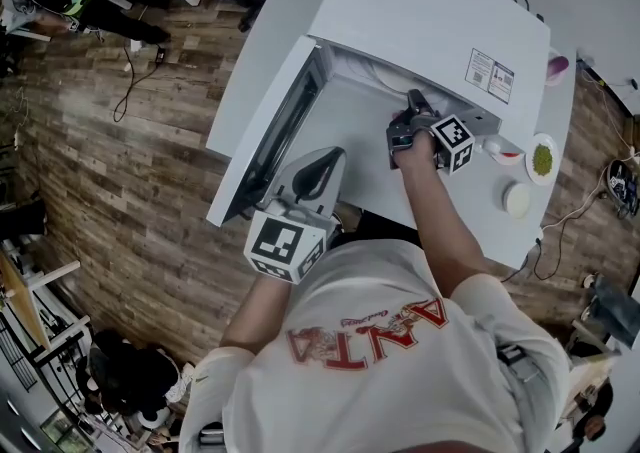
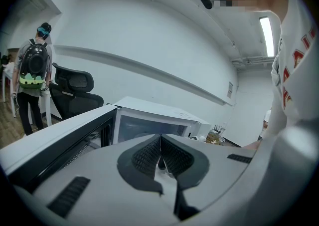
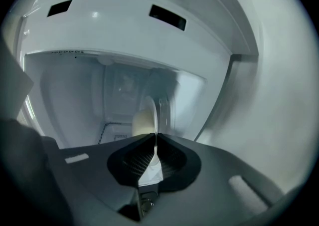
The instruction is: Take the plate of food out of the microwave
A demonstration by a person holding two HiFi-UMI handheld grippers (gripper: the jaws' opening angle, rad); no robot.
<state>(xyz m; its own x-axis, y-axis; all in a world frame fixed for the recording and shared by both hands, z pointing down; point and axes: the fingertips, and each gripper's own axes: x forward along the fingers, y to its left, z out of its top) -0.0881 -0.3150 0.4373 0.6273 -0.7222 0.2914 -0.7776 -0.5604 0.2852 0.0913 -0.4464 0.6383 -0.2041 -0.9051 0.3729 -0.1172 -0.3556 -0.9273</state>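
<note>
My right gripper reaches into the open microwave, which sits on the white desk. In the right gripper view its jaws are clamped on the rim of the plate. The plate shows edge-on just past the jaw tips, inside the cavity, with a pale lump of food on it. The microwave door swings out to the left. My left gripper hangs near the door's inner face, outside the cavity, with its jaws together and nothing between them. Right of the microwave, a small dish of something green and a white dish sit on the desk.
</note>
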